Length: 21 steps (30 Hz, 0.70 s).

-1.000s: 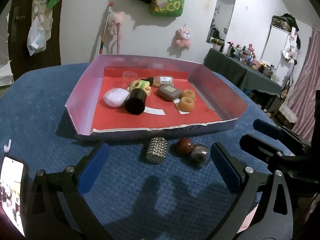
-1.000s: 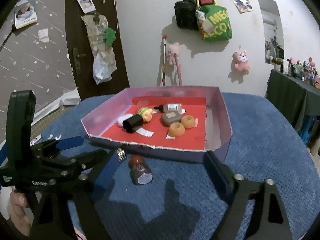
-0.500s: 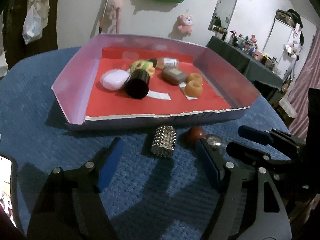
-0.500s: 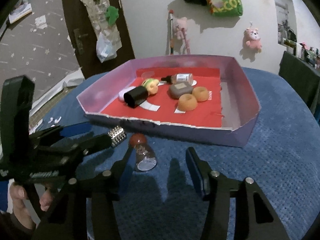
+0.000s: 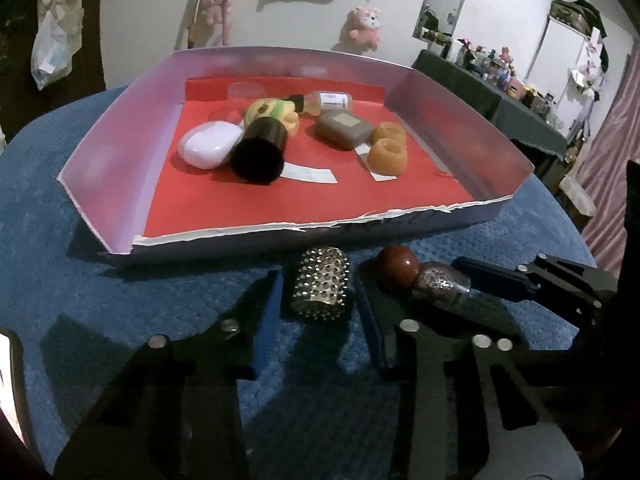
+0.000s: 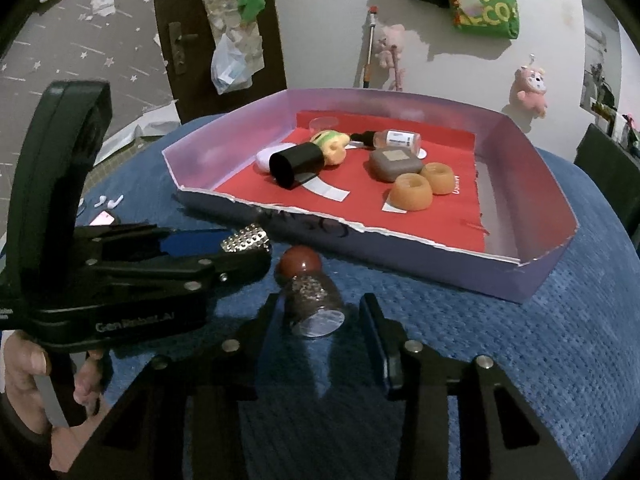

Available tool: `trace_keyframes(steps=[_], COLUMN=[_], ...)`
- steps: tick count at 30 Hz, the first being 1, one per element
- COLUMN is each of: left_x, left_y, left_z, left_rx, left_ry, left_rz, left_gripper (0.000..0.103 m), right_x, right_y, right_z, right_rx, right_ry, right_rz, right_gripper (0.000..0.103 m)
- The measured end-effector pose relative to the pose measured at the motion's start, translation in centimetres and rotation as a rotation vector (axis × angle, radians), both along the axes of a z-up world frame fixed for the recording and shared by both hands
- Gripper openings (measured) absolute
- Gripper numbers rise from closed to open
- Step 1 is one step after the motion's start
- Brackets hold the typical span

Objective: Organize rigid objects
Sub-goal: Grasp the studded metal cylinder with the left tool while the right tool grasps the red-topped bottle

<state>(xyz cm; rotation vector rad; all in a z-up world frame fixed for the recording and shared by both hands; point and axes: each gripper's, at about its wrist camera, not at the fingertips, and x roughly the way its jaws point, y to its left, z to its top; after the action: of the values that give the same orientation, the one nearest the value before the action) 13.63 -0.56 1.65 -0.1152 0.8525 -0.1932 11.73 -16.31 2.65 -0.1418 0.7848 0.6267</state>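
Observation:
On the blue cloth in front of the tray lie a studded silver cylinder (image 5: 320, 290) (image 6: 244, 240) and a glittery bottle (image 5: 440, 288) (image 6: 316, 304) with a red-brown round cap (image 6: 300, 264). My left gripper (image 5: 318, 286) straddles the cylinder. Its jaws are closing, and the blue pads stand a hair off the cylinder's sides. My right gripper (image 6: 320, 304) straddles the bottle's body. Its jaws are closing too, and a small gap shows at the right pad. The purple tray (image 5: 120, 148) (image 6: 500, 136) has a red floor.
The tray holds a white case (image 5: 208, 148), a black tube (image 5: 260, 152), a yellow-green toy (image 5: 276, 112), a dropper bottle (image 5: 328, 100), a brown case (image 5: 344, 130) and two orange rings (image 5: 388, 152). A phone (image 6: 104, 218) and earbuds (image 6: 108, 200) lie left. A hand (image 6: 24, 368) grips the left tool.
Both grippers came down and forward onto the two items on the cloth. Their jaws narrowed from wide apart to close around the cylinder and the bottle.

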Motion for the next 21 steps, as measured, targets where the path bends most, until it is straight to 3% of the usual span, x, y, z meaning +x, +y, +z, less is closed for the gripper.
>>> trace_keyframes(steps=[7, 21], left_x=[0.0, -1.4], left_y=[0.1, 0.2], left_z=[0.0, 0.9], left_rx=[-0.016, -0.045], left_ry=[-0.005, -0.038], left_rz=[-0.019, -0.029], left_gripper=[0.024, 0.024], right_x=[0.1, -0.4], right_y=[0.6, -0.6], right_z=[-0.5, 0.4], right_rx=[-0.017, 0.038], right_ry=[-0.012, 0.007], right_rz=[0.011, -0.013], right_gripper=[0.037, 0.035])
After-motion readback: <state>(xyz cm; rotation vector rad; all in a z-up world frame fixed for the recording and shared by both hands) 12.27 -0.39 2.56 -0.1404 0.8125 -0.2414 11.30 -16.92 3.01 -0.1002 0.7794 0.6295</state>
